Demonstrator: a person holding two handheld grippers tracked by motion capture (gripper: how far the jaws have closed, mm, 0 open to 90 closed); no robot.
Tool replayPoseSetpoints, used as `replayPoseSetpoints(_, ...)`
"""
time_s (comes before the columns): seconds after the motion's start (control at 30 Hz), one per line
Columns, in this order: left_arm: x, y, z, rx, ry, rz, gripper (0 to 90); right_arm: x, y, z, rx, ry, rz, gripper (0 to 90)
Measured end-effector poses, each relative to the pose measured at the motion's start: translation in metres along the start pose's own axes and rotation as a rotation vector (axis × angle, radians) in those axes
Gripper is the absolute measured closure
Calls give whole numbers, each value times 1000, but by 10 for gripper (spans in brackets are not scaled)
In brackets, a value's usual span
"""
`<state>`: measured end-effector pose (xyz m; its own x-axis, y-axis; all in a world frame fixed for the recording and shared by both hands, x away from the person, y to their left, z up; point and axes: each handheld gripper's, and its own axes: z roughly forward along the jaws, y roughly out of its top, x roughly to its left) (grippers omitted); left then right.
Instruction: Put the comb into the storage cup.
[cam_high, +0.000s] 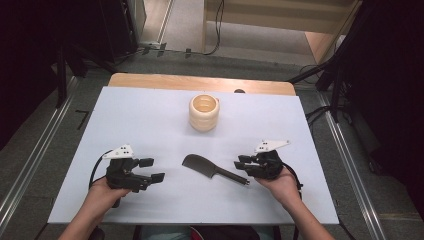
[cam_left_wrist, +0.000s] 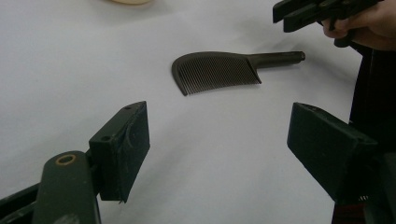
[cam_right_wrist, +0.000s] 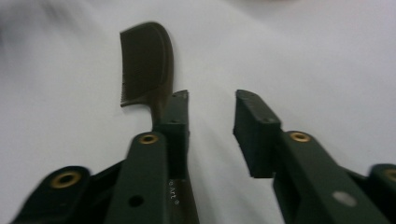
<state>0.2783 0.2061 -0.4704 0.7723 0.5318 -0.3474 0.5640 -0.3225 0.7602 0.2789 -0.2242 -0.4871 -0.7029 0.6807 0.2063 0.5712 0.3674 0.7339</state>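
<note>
- A dark comb (cam_high: 212, 169) is seen lying flat on the white table (cam_high: 150, 115), between the two tongs, with its toothed head toward the left tongs and its handle pointing at the right tongs.
- The left tongs (cam_high: 152, 169) are held in the person's left hand (cam_high: 102, 192), their jaws standing wide apart with nothing between them; only bare table is framed by the two black pads in the left gripper view.
- From the left tongs (cam_left_wrist: 218, 140), the comb (cam_left_wrist: 219, 70) is found ahead and well apart, its teeth facing back toward these jaws.
- The right tongs (cam_high: 241, 163) are held in the person's right hand (cam_high: 280, 184), with the jaws partly apart and no pad pressed on anything.
- In the right gripper view, the comb (cam_right_wrist: 147, 60) is seen beside the right tongs (cam_right_wrist: 211, 109) rather than between them: its handle runs just outside and under the left-hand jaw, and its head lies ahead of that jaw's tip.
- The gap between the right jaws is seen over bare table.
- A cream ribbed cup (cam_high: 204, 113) stands upright beyond both tongs, well apart from them and from the comb.
</note>
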Motion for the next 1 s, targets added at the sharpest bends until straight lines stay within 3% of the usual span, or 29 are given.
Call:
replayPoseSetpoints(0.37, 0, 0, 0, 4, 1, 0, 220, 4, -8, -23, -90, 39, 37, 365)
replayPoseSetpoints(0.6, 0, 0, 0, 3, -1, 1, 220, 5, -17, -35, -135, 48, 58, 294)
replayPoseSetpoints(1.0, 0, 0, 0, 2, 0, 0, 220, 5, -35, -53, -164, 37, 66, 281)
